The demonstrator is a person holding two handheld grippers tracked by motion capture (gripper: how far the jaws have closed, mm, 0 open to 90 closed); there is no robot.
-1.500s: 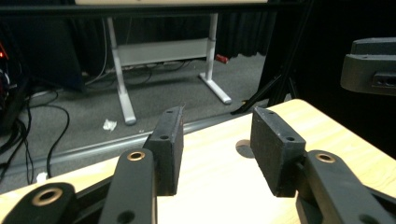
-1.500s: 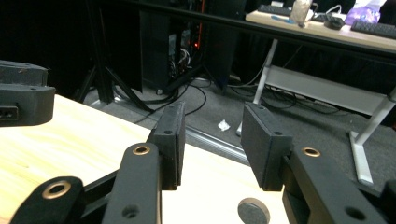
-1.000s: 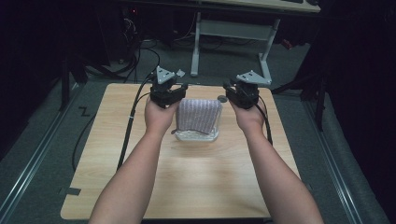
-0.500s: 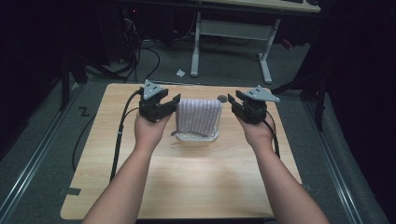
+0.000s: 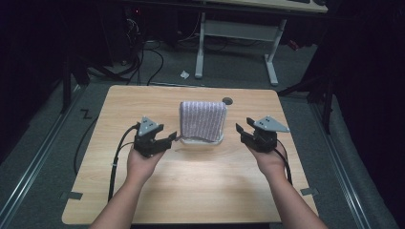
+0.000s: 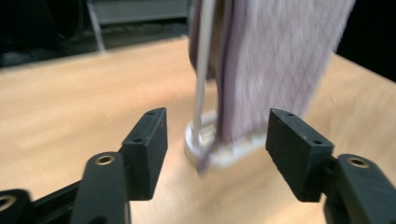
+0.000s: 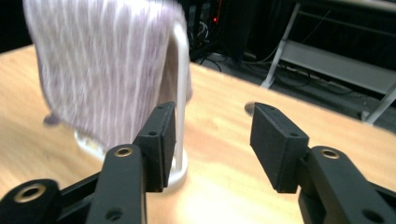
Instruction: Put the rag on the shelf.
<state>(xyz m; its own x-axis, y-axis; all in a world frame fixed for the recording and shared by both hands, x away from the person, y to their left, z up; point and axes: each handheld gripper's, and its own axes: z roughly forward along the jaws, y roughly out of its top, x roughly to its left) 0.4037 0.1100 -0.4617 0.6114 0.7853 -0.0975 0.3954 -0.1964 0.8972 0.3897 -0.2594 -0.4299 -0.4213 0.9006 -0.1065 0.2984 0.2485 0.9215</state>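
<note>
Overhead and two gripper views of my workspace. A purple-and-white striped cloth (image 5: pixel 202 120) hangs draped over a white upright rack (image 6: pixel 201 79) whose flat white base (image 6: pixel 219 151) rests on the light wooden table (image 5: pixel 200 191), toward the far middle of the top. My left gripper (image 5: pixel 173 139) sits just beside the rack's left edge, low over the wood. Its jaws have just been opening and stand spread, with nothing pinched; in the left gripper view the base and the cloth's hem lie beyond the pads, not between them. My right gripper (image 5: pixel 241 132) stands near the rack's right side (clearly apart from it). Its jaws have likewise just been opening and are spread on empty air.
</note>
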